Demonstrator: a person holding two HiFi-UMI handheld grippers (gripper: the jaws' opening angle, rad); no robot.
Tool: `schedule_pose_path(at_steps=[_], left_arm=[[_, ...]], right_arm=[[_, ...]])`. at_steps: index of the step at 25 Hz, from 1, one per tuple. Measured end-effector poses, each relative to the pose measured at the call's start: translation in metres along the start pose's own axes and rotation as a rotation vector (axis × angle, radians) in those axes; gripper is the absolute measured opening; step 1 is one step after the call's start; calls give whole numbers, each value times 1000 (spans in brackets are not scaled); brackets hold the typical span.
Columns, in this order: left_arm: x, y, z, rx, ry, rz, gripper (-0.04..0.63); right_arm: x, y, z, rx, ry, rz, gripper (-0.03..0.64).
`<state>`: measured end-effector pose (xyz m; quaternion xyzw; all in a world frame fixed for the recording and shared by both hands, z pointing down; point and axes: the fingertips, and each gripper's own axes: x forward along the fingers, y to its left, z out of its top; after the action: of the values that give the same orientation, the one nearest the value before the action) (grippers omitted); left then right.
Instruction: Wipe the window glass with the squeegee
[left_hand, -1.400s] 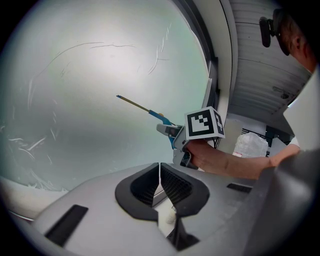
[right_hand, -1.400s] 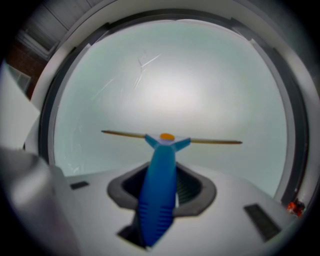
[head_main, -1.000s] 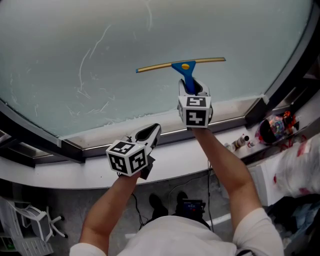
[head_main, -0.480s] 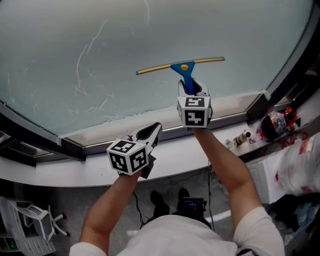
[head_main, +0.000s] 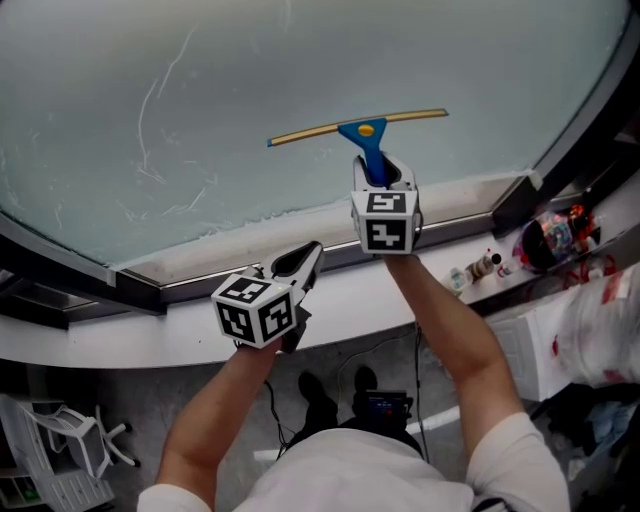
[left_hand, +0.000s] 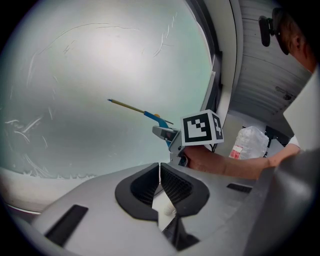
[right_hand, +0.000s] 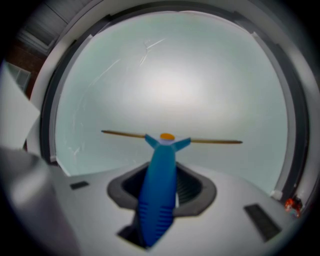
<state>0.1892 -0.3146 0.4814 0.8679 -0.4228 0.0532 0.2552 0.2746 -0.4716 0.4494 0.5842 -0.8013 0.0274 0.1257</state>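
No word or number is readable: the cubes (head_main: 255, 312) on the left claw (head_main: 303, 260) and right claw (head_main: 384, 172) bear only black-and-white square patterns, and red print on the bag (head_main: 600, 325) right of the right claw is blurred

An indoor workroom or storeroom is being suggested rather than a tidy home. A broad frosted window glass (head_main: 300, 60) is being held in a dark frame (head_main: 585, 135) above a white sill (head_main: 130, 340). Cables (head_main: 418, 385) are being trailed over a grey floor (head_main: 130, 410) near a white wire rack (head_main: 60, 445). Small bottles (head_main: 482, 266) and plastic bags (head_main: 600, 330) are being crowded together at the right, and a grey ribbed shutter (left_hand: 265, 85) is being shown beside the window.
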Motion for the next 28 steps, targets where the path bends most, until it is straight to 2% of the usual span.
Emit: schedule_pose_path(at_steps=[21, 28], left_arm=[[21, 20, -32, -26, 55, 9, 34], [23, 19, -47, -39, 77, 10, 34]], right_arm=[[13, 4, -41, -13, 1, 14, 141], [15, 6, -65, -1, 43, 19, 140]])
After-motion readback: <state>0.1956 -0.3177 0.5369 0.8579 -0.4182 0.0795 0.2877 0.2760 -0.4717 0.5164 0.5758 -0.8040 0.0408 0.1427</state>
